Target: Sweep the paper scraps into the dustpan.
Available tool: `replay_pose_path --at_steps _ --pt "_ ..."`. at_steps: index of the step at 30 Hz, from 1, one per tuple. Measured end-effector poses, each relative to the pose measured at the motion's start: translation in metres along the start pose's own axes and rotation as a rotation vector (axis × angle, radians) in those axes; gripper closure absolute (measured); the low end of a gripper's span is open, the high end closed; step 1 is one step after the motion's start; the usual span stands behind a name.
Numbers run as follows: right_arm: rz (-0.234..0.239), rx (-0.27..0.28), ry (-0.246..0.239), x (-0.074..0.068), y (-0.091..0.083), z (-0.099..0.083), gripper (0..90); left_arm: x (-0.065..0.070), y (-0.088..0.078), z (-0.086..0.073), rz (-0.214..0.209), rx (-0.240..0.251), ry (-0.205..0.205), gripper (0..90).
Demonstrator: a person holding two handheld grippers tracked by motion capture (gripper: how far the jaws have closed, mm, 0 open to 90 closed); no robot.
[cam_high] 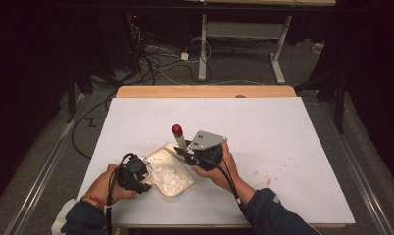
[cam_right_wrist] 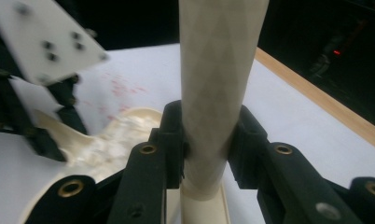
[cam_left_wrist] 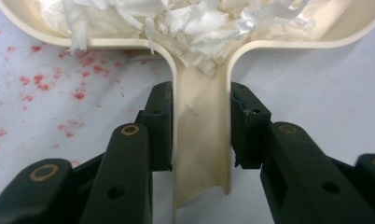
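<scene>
High view first: at the lower left of the frame the left claw (cam_high: 136, 177) sits low on the white tabletop (cam_high: 283, 147), and just right of it lies a cream dustpan (cam_high: 181, 188) heaped with white paper shreds (cam_high: 168, 175). Right of centre the right claw (cam_high: 187, 155) carries a cream brush handle (cam_high: 181, 140) with a red cap (cam_high: 177, 129), leaning up and away from the pan.

Left gripper view, bottom centre: the left claw (cam_left_wrist: 200, 126) is clenched on the dustpan handle (cam_left_wrist: 202, 140), one pad against each side wall, with the pan's mouth spreading across the top of the frame. Held this way, the pan probably stays pinned flat so that it cannot slide while something pushes into it. Red specks (cam_left_wrist: 78, 93) dot the tabletop at the left of that frame.

Right gripper view, centre: the right claw (cam_right_wrist: 206, 140) is clamped around the brush handle (cam_right_wrist: 218, 70), which rises out of the top of the frame. At the left, the shreds (cam_right_wrist: 115, 135) and the pan's rim (cam_right_wrist: 141, 113) lie under the other claw's grey plate (cam_right_wrist: 41, 42). Gripping the shaft low down likely gives firm control of the working end, which is hidden below the frame, for sweeping the shreds deeper into the pan.
</scene>
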State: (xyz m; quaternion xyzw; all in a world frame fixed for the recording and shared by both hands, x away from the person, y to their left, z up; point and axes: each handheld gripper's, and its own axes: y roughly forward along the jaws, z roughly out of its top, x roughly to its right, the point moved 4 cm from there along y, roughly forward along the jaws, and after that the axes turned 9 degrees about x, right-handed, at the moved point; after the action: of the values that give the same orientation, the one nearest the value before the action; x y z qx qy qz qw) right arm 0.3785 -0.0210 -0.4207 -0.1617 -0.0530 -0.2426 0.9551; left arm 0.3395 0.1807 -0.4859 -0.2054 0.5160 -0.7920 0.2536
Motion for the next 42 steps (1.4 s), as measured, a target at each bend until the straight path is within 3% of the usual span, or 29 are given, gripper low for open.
replay_pose_path --at_steps 4,10,19,28,34,42 --pt "0.027 0.010 -0.016 -0.008 -0.005 0.008 70.9 0.000 -0.001 -0.001 0.003 0.003 -0.001 62.5" --pt "0.028 0.040 -0.006 -0.004 -0.033 0.018 70.8 0.000 -0.001 -0.001 0.007 -0.002 0.009 62.5" --pt "-0.043 0.050 0.018 0.020 -0.090 0.013 70.9 0.001 -0.003 -0.003 0.014 -0.022 0.044 62.4" --pt "-0.120 0.004 0.058 0.044 -0.123 -0.008 70.9 0.004 -0.005 -0.005 0.018 -0.036 0.067 62.2" --pt "-0.130 -0.022 0.061 0.048 -0.136 -0.017 70.8 0.005 -0.007 -0.009 0.019 -0.002 0.036 62.5" --pt "-0.137 -0.050 0.072 0.060 -0.168 -0.023 70.8 -0.001 -0.002 -0.008 0.037 0.033 0.005 60.8"
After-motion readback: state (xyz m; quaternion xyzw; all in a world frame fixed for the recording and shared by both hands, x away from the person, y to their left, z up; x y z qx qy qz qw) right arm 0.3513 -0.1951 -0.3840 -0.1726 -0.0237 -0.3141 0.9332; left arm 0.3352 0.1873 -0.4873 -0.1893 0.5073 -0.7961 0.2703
